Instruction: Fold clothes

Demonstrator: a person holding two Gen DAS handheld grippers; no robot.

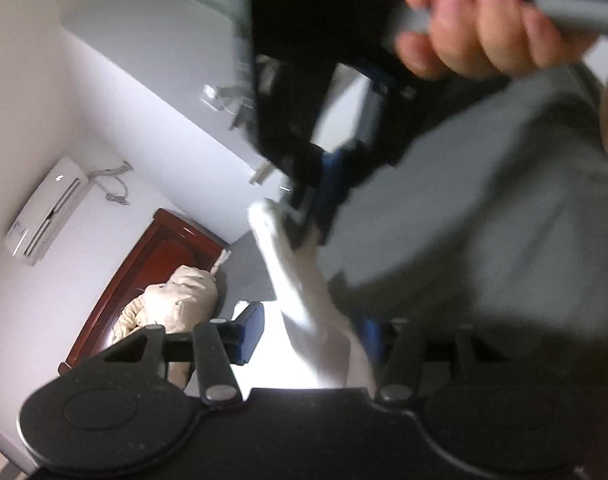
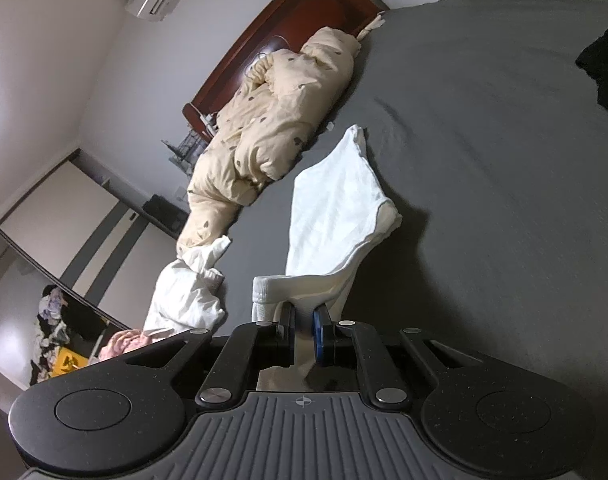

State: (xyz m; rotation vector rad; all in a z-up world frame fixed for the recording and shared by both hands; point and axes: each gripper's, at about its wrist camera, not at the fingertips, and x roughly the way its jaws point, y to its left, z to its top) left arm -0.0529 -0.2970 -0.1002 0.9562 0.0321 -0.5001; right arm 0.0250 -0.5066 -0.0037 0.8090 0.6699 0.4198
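Note:
A white garment (image 2: 336,208) lies stretched over the grey bed sheet (image 2: 484,140). My right gripper (image 2: 304,320) is shut on its thick near hem, lifting that end a little. The left wrist view is blurred. There the right gripper (image 1: 304,204) appears from the front, pinching the white garment (image 1: 304,280), with a hand (image 1: 464,32) on its handle. A strip of that cloth runs down between the fingers of my left gripper (image 1: 308,332). Its jaws stand apart, and the left pad (image 1: 251,332) shows clear of the cloth.
A beige quilt (image 2: 263,120) is bunched along the dark wooden headboard (image 2: 304,12). Another white garment (image 2: 187,296) and a pink cloth (image 2: 123,340) lie at the bed's left edge. A black item (image 2: 604,68) sits far right. The person's grey top (image 1: 484,220) fills the left view's right side.

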